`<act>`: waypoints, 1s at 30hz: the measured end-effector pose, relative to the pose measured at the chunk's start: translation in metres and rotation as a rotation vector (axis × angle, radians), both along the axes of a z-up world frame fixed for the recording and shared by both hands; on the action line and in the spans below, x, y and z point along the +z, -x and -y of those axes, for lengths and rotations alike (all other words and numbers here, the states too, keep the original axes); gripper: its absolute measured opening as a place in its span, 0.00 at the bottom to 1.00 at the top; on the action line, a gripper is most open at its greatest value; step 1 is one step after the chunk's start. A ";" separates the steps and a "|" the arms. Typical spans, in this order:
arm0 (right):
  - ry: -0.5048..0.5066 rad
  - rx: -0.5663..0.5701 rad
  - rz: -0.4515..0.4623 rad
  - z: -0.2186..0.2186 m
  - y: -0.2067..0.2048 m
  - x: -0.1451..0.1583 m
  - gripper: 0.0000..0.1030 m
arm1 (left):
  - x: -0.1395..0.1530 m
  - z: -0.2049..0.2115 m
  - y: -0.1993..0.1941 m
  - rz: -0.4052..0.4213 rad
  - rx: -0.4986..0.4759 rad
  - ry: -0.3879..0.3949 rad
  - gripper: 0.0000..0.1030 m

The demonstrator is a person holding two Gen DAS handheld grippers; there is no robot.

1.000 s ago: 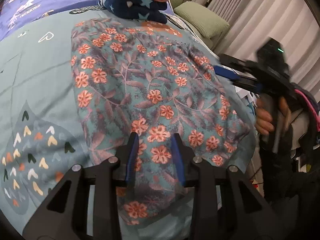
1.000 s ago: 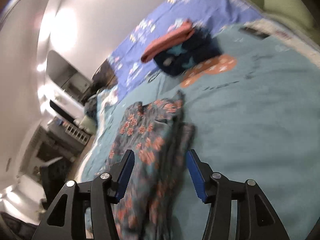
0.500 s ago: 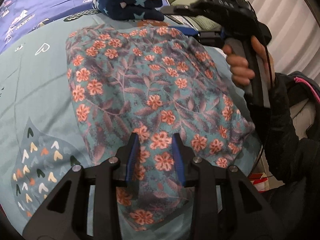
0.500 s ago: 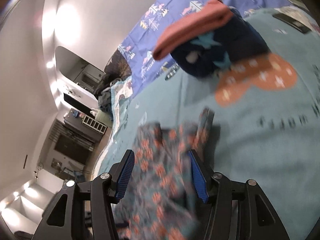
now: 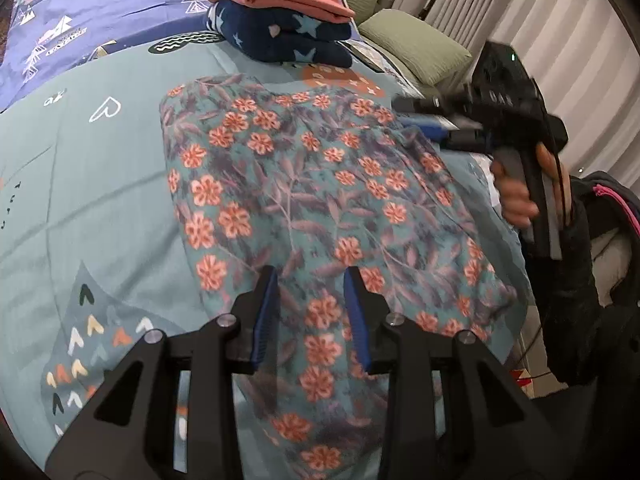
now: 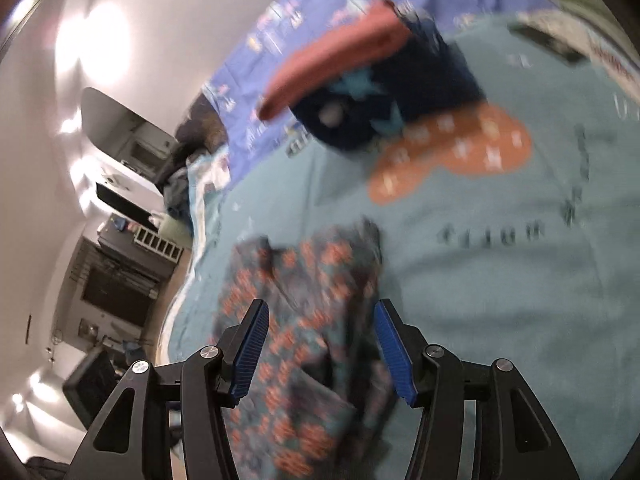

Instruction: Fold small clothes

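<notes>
A teal garment with orange flowers (image 5: 312, 184) lies spread on the teal bed cover (image 5: 100, 200). My left gripper (image 5: 310, 276) hovers over the garment's near end, its blue pads apart and nothing pinched between them. A hand holds my right gripper (image 5: 416, 118) at the garment's far right corner. In the blurred right wrist view, the right gripper (image 6: 320, 308) stands open above a bunched part of the floral garment (image 6: 304, 276). A folded stack (image 5: 280, 12), pink on navy with stars, sits beyond the garment; the right wrist view shows this stack (image 6: 360, 80) close ahead.
Green pillows (image 5: 412, 44) and pale curtains (image 5: 540, 20) lie past the bed's far right. A purple sheet (image 5: 100, 0) covers the back left. A dark bag with a pink zip (image 5: 608, 216) hangs at the right. Dark furniture (image 6: 120, 280) stands off the bed's side.
The right gripper moved from the garment's right side to its far corner, closer to the folded stack. The left gripper shifted a little over the near end.
</notes>
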State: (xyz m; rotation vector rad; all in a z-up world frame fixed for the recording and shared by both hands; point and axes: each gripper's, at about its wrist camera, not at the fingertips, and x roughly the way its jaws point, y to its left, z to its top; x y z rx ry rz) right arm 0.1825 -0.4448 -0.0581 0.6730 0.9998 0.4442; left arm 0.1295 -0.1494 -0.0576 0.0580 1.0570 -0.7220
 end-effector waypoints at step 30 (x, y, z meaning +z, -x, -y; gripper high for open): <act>0.121 0.119 0.033 -0.032 0.084 -0.014 0.76 | -0.019 -0.033 -0.028 0.002 0.163 -0.061 0.60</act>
